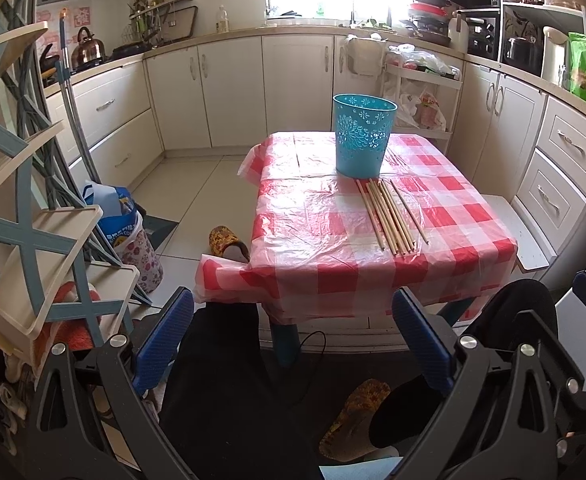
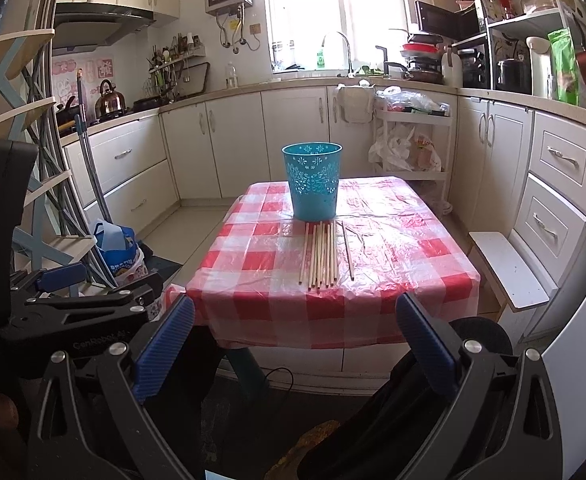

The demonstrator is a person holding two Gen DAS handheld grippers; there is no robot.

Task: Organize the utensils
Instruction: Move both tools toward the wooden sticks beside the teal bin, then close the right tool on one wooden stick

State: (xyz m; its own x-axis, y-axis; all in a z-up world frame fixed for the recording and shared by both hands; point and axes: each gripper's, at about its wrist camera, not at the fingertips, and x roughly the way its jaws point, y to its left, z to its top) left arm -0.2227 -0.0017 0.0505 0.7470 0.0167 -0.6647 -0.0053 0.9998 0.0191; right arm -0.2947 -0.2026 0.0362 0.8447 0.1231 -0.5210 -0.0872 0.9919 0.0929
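The left gripper (image 1: pixel 293 340) is being held with its blue fingers (image 1: pixel 165 344) spread wide apart; nothing is being gripped or touched by them. Between and below the fingers, the person's dark-clad legs and a patterned slipper (image 1: pixel 353 416) on the floor are being seen. The table (image 1: pixel 333 276), covered with a red-and-white checked cloth, is lying well ahead of the fingertips and a little to their right.

The right gripper (image 2: pixel 295 346) is likewise being held with its fingers (image 2: pixel 425 348) fully apart and empty, well short of the table's near edge (image 2: pixel 333 320). The left gripper's black body is being seen just beside the right gripper's left finger, at the left of the right wrist view.

The chopsticks (image 2: pixel 321 254) are lying flat on the cloth straight ahead of the right gripper, in line with the gap between its fingers, in a loose row pointing away from them. One thinner stick (image 2: pixel 348 252) is lying slightly apart, on the right of the row. From the left gripper, the same chopsticks (image 1: pixel 389 216) are being seen ahead and off toward its right finger, running at a slant.

A teal perforated bin (image 2: pixel 312 180) is standing upright on the table just beyond the far ends of the chopsticks; from the left gripper the bin (image 1: pixel 363 136) is being seen ahead and to the right of centre.
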